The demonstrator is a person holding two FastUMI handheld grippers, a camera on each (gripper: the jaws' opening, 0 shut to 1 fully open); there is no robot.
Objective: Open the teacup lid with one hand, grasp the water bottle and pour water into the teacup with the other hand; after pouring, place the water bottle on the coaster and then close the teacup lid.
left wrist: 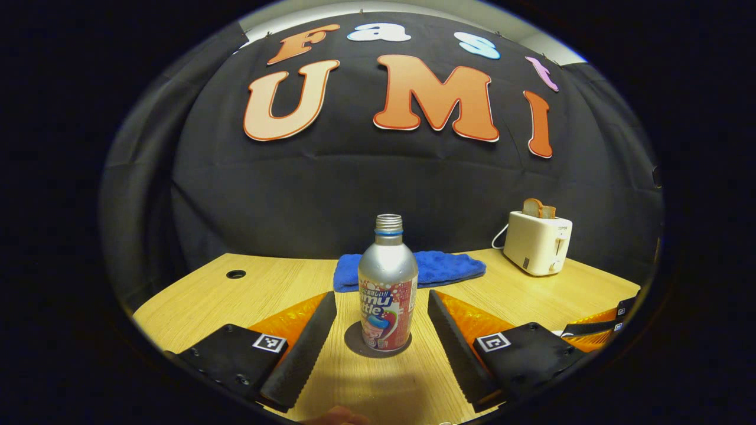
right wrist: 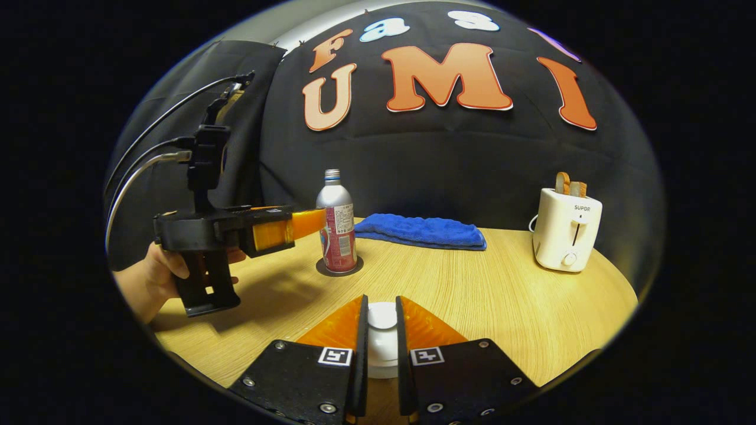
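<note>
Left gripper view puts the water bottle [left wrist: 387, 283] dead ahead, standing upright on the round dark coaster [left wrist: 355, 343] with its cap off and its long axis vertical. It sits between the two fingers of the left gripper [left wrist: 383, 321], which are spread wide with clear wood showing on each side of the bottle, so nothing is pressing on it.

From the right gripper view the same bottle [right wrist: 336, 227] stands on its coaster [right wrist: 339, 268] toward the back of the wooden table [right wrist: 502, 301], and the left gripper [right wrist: 304, 224], held by a hand [right wrist: 155, 274], reaches in from the side at label height.

Closer in, the right gripper [right wrist: 381, 330] has its fingers drawn in tight on a white knobbed piece [right wrist: 383, 339], seemingly the teacup lid; the cup beneath is hidden, so whether the lid is seated or lifted cannot be told.

Judging by this, the bottle is already parked, and the coming move belongs to the right gripper: the lid lies straight between its fingers, needing a vertical seat and release.

Behind lie a folded blue towel [right wrist: 422, 230] and a white toaster [right wrist: 566, 229] holding bread.
</note>
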